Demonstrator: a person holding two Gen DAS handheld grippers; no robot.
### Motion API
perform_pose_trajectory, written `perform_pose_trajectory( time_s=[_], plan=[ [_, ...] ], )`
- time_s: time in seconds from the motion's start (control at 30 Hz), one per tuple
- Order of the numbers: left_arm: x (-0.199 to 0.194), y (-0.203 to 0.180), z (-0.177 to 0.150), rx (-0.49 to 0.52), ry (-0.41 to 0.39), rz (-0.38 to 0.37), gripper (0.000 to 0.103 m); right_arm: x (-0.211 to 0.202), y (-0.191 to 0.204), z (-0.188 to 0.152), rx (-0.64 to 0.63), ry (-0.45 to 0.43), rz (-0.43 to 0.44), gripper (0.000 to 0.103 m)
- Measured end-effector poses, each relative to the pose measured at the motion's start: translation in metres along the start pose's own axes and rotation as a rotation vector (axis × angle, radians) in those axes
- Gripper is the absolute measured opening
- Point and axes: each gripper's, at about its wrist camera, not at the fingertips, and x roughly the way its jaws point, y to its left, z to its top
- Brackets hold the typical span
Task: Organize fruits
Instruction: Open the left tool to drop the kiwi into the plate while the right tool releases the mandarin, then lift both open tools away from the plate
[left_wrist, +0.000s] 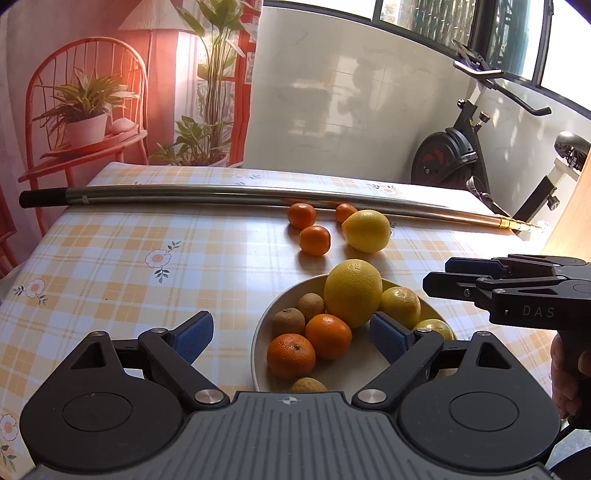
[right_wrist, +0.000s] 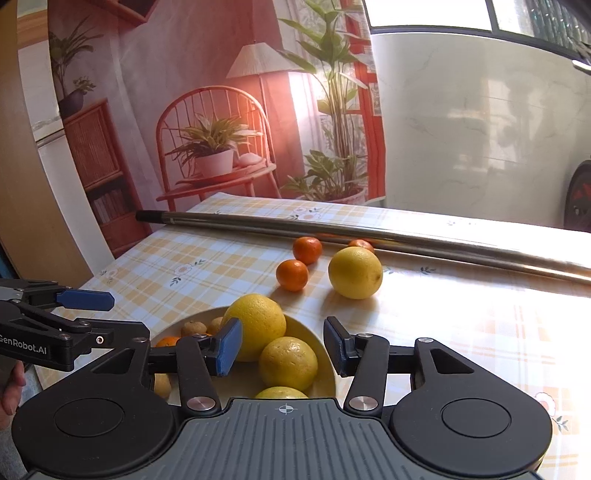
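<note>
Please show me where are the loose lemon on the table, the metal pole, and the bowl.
loose lemon (left_wrist: 366, 230): left wrist view, middle of its peel.
metal pole (left_wrist: 221, 195): left wrist view, bare steel shaft.
bowl (right_wrist: 327, 363): right wrist view, right rim.

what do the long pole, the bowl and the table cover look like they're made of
Long pole: likely polished metal, since the fruit and light mirror along it; its black end cap looks like rubber or plastic.
Bowl: smooth cream, probably glazed ceramic, though plastic cannot be ruled out.
Table cover: looks like wipe-clean vinyl or oilcloth, a printed check with flowers and a soft sheen in the sunlight.
</note>
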Motion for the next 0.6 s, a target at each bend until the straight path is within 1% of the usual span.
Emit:
perform_pose_trajectory(
  time_s=[0.1,0.2,0.27,0.33,0.37,0.47,0.53,0.6],
  plan=[
    [0.004,0.003,0.003,-0.01,0.013,0.004,0.095,-0.002,-0.005,0.001,0.012,-0.011,-0.021,0.052],
    [0.005,0.004,0.008,-0.017,0.008,0.02,0.095,-0.003,-0.012,0.001,0.046,-0.027,-0.036,0.054],
    [0.006,0.005,0.012,-0.013,0.0,0.031,0.095,-0.002,-0.017,0.001,0.066,-0.029,-0.044,0.06],
    [0.007,0.004,0.017,-0.005,-0.009,0.042,0.095,0.001,-0.022,0.002,0.075,-0.033,-0.06,0.064],
    [0.007,0.004,0.019,-0.002,-0.014,0.047,0.095,0.002,-0.025,0.002,0.078,-0.033,-0.066,0.069],
    [0.01,0.004,0.028,0.008,-0.027,0.057,0.095,0.006,-0.031,0.005,0.079,-0.037,-0.081,0.077],
    [0.013,0.005,0.034,0.011,-0.037,0.057,0.095,0.009,-0.035,0.008,0.081,-0.04,-0.094,0.081],
    [0.016,0.006,0.041,0.01,-0.048,0.057,0.095,0.012,-0.039,0.011,0.084,-0.043,-0.101,0.081]
  ],
)
